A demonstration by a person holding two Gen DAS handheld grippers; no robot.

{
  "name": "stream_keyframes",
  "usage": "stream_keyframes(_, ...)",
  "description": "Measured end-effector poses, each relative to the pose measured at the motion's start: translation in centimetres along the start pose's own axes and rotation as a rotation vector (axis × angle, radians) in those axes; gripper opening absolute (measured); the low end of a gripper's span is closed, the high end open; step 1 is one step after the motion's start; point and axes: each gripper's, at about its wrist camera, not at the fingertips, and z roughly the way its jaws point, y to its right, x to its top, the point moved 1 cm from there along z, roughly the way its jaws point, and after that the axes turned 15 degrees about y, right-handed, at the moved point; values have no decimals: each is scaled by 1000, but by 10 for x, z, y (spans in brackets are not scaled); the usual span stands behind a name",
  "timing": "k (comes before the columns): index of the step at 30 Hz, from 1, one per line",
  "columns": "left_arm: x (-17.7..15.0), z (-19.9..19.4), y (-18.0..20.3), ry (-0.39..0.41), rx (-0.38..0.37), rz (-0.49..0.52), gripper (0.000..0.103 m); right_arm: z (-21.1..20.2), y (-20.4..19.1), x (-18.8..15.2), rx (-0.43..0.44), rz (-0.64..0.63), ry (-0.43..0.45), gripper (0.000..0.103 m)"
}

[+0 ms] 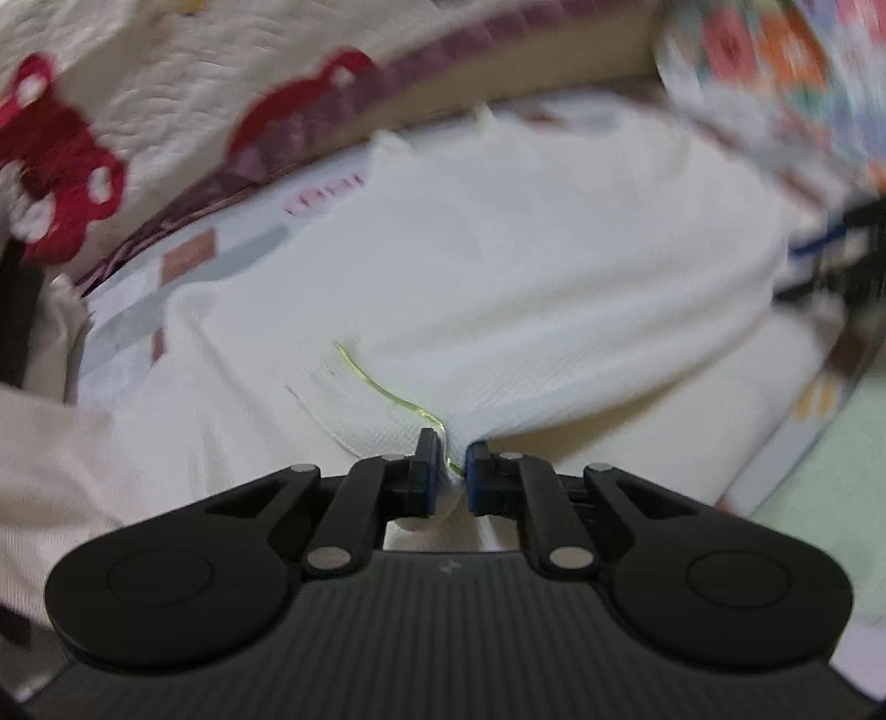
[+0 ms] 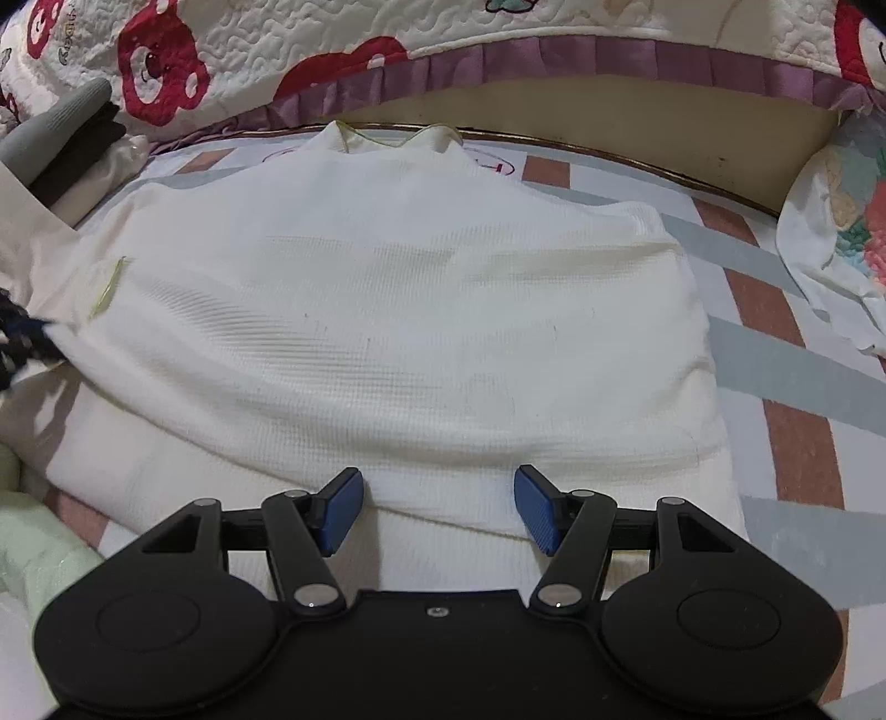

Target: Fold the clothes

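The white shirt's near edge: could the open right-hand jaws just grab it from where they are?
Probably yes. The right gripper has its jaws spread wide just over the near hem of the white shirt, with nothing lying between them and the fabric.

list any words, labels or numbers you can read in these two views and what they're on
No text can be read with confidence.
Quilt: small stitched lettering beside a red bear, near the upper left of the right wrist view, too small to read.
Striped sheet: reddish curved marks beside the white garment's collar, partly covered, unreadable.
Left wrist view: motion-blurred; pink marks on the sheet unreadable.
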Motion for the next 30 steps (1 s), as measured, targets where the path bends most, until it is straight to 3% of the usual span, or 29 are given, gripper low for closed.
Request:
stream_keyframes(9, -11, -8, -12, -71, -3, -85, 10, -12, 1, 28, 104, 151, 75, 66)
stream_keyframes(12, -15, -11, -16, -95, -4, -113, 16, 6, -2, 33, 122, 179, 60, 67)
stream_keyframes(15, -18, -15, -23, -112, -5, -156, 31, 32, -12, 22, 80, 90, -44, 67)
stream_keyframes(16, -19, -21, -34, -100, -5, -214, 37, 30, -24, 19, 73, 6, -20, 69)
stream_keyframes(19, -27, -32, -65, -79, 2, -399, 38, 25, -45, 13, 102, -60, -1, 69)
stream_keyframes(23, -34, -31, -97, -52, 71, -562, 38, 21, -45, 10, 131, 40, 14, 70)
stream_keyframes(27, -24, -24, -100, 34, 159, -545, 38, 19, -56, 11, 170, 54, -2, 70)
stream_keyframes(29, -19, -9, -95, 33, 135, -532, 38, 14, -70, 18, 218, 5, 26, 66)
stream_keyframes(30, -19, -2, -90, 8, 133, -511, 38, 11, -77, 22, 242, -20, 40, 59)
